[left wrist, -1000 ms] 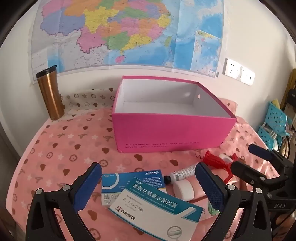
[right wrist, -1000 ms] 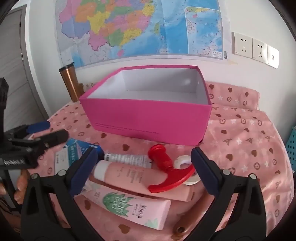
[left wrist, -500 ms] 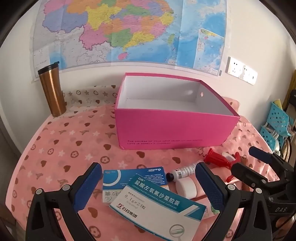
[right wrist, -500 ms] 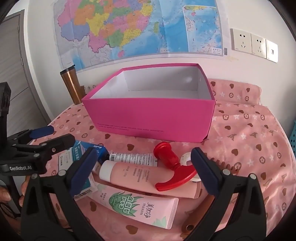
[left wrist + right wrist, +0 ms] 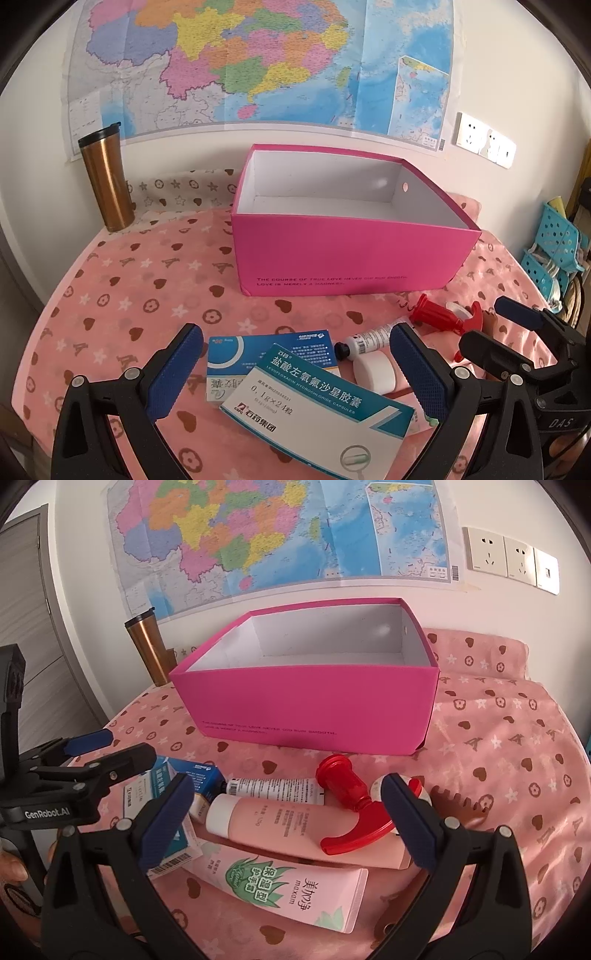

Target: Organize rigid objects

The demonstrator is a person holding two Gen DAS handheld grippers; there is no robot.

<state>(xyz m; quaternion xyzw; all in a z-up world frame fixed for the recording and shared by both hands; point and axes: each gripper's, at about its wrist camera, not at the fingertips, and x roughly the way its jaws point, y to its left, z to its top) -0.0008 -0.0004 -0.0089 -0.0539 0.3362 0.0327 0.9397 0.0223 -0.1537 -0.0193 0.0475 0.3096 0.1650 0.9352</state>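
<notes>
Nothing has yet gone into the large open-topped pink cardboard box point(image 5: 354, 254), which stands empty on the pink heart-patterned tablecloth point(image 5: 140, 288), so by my judgement the sorting has not begun. Every item lies in a cluster on the cloth in front of the box: a white-and-teal medicine carton point(image 5: 317, 406) lying partly on a blue-and-white medicine carton point(image 5: 255, 350), a pink aloe-print hand cream tube point(image 5: 291, 886), a plain pink tube with a white cap point(image 5: 295, 827), a red plastic hook-shaped piece point(image 5: 347, 805), a slim white tube with a black cap point(image 5: 273, 792) and a small roll of white tape point(image 5: 456, 308). The left gripper point(image 5: 295, 373) hovers over the cartons, jaws wide apart, holding nothing. The right gripper point(image 5: 288, 819) hovers over the tubes, likewise spread and empty.
</notes>
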